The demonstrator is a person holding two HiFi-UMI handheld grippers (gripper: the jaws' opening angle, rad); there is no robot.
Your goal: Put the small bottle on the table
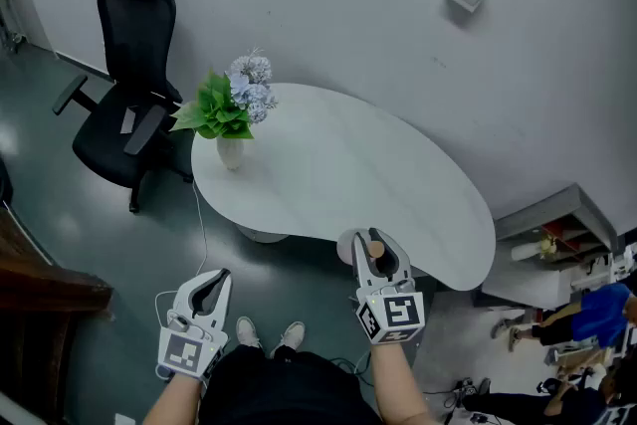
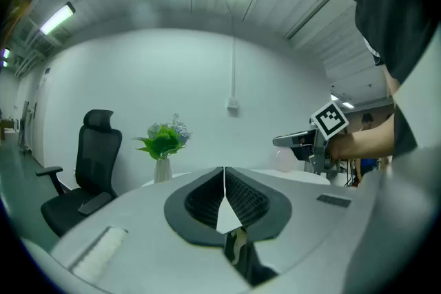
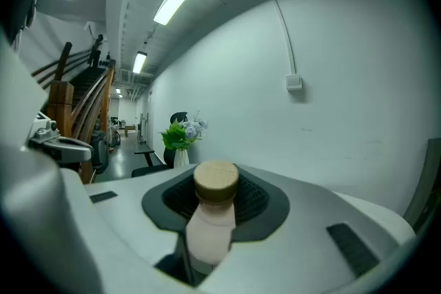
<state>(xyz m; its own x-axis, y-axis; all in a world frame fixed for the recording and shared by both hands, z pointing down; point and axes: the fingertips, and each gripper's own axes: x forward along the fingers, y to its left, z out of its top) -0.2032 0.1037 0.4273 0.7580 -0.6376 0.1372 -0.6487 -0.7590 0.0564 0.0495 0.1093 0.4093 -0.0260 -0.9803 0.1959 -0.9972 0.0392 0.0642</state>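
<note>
The small bottle [image 3: 211,217], pale pink with a tan wooden cap, stands upright between the jaws of my right gripper [image 3: 213,213], which is shut on it. In the head view the bottle's cap [image 1: 375,250] shows between the same jaws, just over the near edge of the white table [image 1: 328,174]. My left gripper [image 1: 207,293] hangs low at the left, off the table, with its jaws shut and nothing between them. From the left gripper view, its dark pads [image 2: 224,197] meet in a thin line, and the right gripper [image 2: 306,141] shows beyond them.
A white vase with green leaves and pale flowers [image 1: 231,109] stands at the table's far left end. A black office chair [image 1: 124,80] is on the floor to the left. Shelving and a person in blue [image 1: 597,314] are at the right. A wall runs behind the table.
</note>
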